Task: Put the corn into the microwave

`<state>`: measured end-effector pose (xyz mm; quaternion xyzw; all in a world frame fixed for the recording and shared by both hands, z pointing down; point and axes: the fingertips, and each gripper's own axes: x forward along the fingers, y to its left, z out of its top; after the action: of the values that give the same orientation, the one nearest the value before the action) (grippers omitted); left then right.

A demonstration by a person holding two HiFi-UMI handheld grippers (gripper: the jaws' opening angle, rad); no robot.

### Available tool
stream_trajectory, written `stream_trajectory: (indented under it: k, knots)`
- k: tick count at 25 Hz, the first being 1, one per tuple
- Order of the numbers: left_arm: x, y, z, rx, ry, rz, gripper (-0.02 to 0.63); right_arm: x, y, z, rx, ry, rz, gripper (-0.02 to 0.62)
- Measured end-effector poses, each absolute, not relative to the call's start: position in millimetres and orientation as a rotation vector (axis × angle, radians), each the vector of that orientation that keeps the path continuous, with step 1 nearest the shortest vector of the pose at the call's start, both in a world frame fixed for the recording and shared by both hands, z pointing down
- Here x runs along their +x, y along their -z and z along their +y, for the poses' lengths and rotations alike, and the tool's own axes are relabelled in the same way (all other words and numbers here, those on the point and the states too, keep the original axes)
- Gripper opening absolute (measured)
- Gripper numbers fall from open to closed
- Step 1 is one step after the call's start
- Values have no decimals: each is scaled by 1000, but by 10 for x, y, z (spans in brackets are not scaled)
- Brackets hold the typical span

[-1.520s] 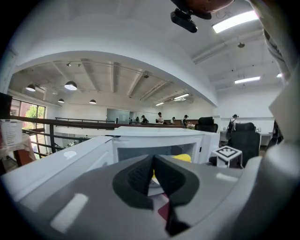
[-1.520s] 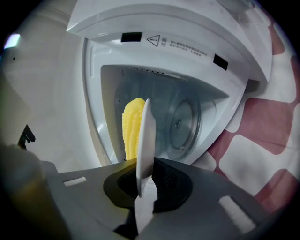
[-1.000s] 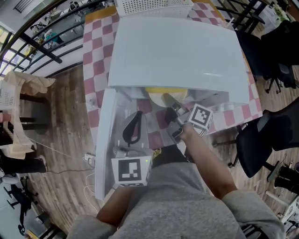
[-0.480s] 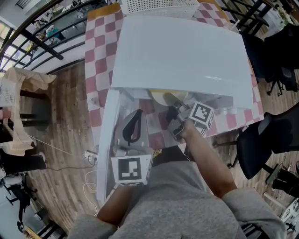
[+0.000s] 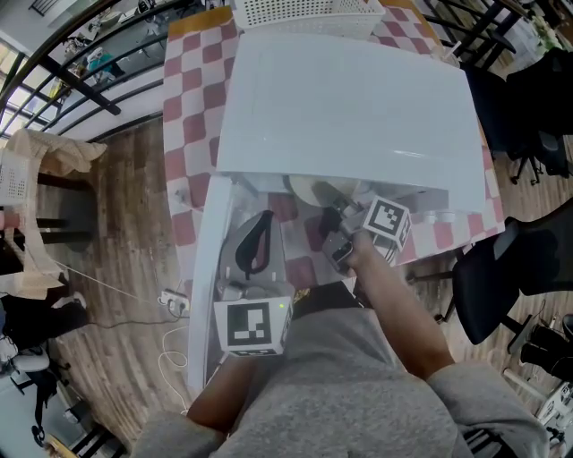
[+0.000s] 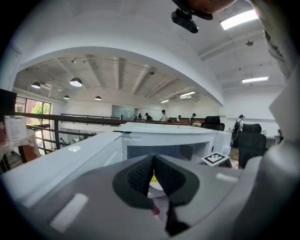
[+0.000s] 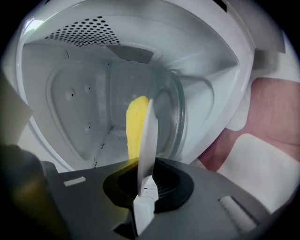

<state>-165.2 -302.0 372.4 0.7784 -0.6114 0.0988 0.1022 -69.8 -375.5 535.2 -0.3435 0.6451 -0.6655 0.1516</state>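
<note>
Easing open, your right tool (image 7: 149,186) pinches the stiff, slick plate (image 7: 146,140) by its rim in the microwave (image 7: 75,93); the corn (image 7: 135,126) could roll. Your left tool (image 6: 153,180) sits closed, empty.

Checkered table (image 5: 190,112): white microwave (image 5: 340,98) on it, basket (image 5: 300,11) behind.

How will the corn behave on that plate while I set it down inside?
The corn looks rounded and lies loose on the smooth white plate, so it would probably roll if the plate tilts. Only one rim is pinched by the right claw, whose jaws are opening, so the plate may rock as it settles.
</note>
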Motion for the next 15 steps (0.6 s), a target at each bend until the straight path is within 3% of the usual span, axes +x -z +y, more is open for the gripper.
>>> stream_trajectory:
  k: [4, 8, 15]
  knots:
    - [-1648, -3697, -3033, 2304, -281, -1803, 11, -709, -5325, -3744, -972, 1926, 1856, 48]
    - [-1658, -3730, -3015, 2296, -293, -1802, 11, -760, -5223, -3749, -919, 1910, 1929, 181]
    - [-1605, -3682, -2993, 2307, -281, -1787, 11, -844, -5257, -3553, -868, 1942, 2116, 289]
